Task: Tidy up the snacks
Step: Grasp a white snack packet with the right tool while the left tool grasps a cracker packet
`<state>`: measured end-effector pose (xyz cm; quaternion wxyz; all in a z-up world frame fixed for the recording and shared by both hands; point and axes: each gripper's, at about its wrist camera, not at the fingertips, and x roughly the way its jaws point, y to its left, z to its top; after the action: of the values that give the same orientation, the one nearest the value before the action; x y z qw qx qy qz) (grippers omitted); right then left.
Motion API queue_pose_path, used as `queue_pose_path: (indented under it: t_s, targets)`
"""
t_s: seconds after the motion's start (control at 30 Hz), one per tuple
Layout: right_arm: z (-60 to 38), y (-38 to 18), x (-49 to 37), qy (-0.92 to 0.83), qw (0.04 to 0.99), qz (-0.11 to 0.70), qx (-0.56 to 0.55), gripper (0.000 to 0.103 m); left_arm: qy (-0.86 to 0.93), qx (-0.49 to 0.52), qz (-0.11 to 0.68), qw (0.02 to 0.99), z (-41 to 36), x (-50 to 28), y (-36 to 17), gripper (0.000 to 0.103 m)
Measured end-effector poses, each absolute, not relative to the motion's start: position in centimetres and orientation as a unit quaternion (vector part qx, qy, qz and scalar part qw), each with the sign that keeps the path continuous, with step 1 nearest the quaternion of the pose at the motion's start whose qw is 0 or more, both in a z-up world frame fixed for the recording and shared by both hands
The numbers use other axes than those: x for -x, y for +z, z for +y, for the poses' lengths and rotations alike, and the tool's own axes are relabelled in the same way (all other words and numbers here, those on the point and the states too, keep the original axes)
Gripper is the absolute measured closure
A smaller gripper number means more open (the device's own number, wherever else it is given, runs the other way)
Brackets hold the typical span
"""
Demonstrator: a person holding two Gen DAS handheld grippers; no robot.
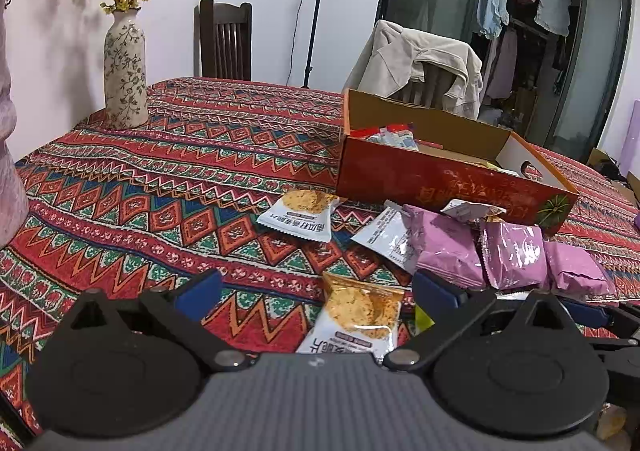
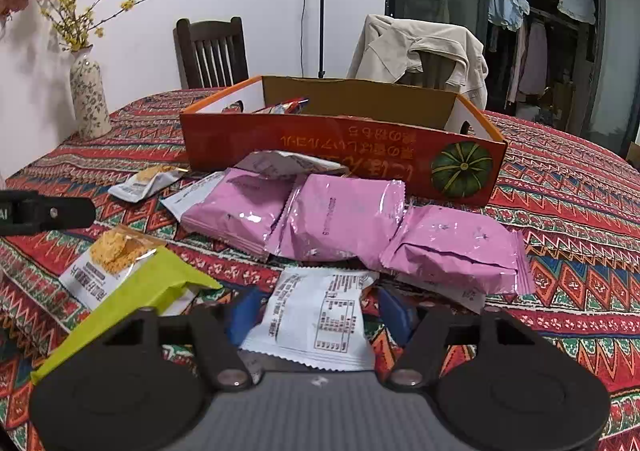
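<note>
Right gripper (image 2: 316, 315): blue pads stand on either side of a white snack packet (image 2: 316, 319), printed back up with crimped ends; they sit at its two edges, and whether they press on it I cannot tell.
Left gripper (image 1: 318, 291): jaws spread wide, blue pads well clear of the orange-and-white packet (image 1: 358, 317) lying between them; nothing held.
Near right gripper: a yellow-green packet (image 2: 148, 291) lies to the left, overlapping an orange-and-white packet (image 2: 108, 263); the dark tip of the left gripper shows at the far left edge of this view.
Pink packets (image 2: 336, 219): three glossy, puffy pillow packs with serrated ends, side by side and overlapping, just beyond the white packet and close to the box front.
Other packets: a white one (image 1: 298, 217) with a crumb picture lies alone left of the pile; another white one (image 1: 386, 237) is tucked under the left pink pack.
Box (image 2: 340, 147): shallow open orange-red cardboard tray, brown inside, pumpkin print on its right front corner, handle cut-outs in the end walls; a few snacks lie in its left part.
Open room: bare tablecloth (image 1: 160, 171) left of the pile, towards the vase, and to the right of the box.
Tablecloth: woven, red with zigzag and diamond bands.
Vase (image 1: 125, 71): tall, ceramic, leaf pattern, yellow sprigs, at the far left.
</note>
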<state>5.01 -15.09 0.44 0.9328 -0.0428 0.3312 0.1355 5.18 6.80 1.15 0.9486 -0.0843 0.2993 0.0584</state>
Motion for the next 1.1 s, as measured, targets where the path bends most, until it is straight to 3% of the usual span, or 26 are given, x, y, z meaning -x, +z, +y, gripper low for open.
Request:
queue_pose_path:
  t_s: [0.03, 0.3, 0.6, 1.1]
  targets:
    - [-15.1, 0.4, -4.9, 0.136, 0.933, 0.33, 0.045, 0.054, 0.061, 0.084, 0.301, 0.948, 6.9, -5.2, 1.1, 0.0]
    - [-15.5, 0.9, -4.2, 0.144, 0.938, 0.314, 0.035, 0.06, 0.068, 0.073, 0.309, 0.946, 7.0, -5.3, 0.7, 0.0]
    - [-17.0, 2.7, -2.9, 0.145, 0.954, 0.264, 0.012, 0.06, 0.061, 0.039, 0.341, 0.937, 5.5, -6.5, -0.7, 0.0]
    - [-19.1, 1.8, -2.3, 0.139, 0.955, 0.262, -0.014, 0.06, 0.073, 0.017, 0.363, 0.929, 3.7, -8.3, -2.6, 0.004]
